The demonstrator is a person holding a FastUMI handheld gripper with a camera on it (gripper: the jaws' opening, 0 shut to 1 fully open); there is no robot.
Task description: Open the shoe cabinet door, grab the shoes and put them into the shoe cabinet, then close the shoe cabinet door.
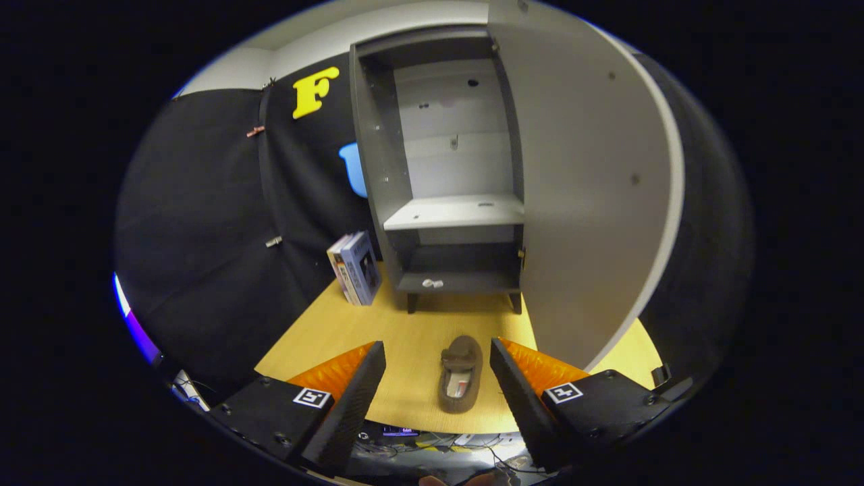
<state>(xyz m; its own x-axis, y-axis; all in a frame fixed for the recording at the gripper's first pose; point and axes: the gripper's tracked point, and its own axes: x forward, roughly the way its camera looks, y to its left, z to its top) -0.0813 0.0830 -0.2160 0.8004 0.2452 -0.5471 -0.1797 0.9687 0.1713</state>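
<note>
The shoe cabinet [445, 182] stands at twelve o'clock from the gripper [437, 359], its door [587, 196] already swung wide toward one o'clock, so the opening step looks done. The step in hand appears to be the grab. The gripper's fingers are spread wide and hold nothing. A brown shoe [462, 373] lies on the wooden table [405, 337] between the fingers, toe toward the cabinet. The next move likely calls for lowering around the shoe and closing on its sides. Books [355, 268] lean at eleven o'clock beside the cabinet.
</note>
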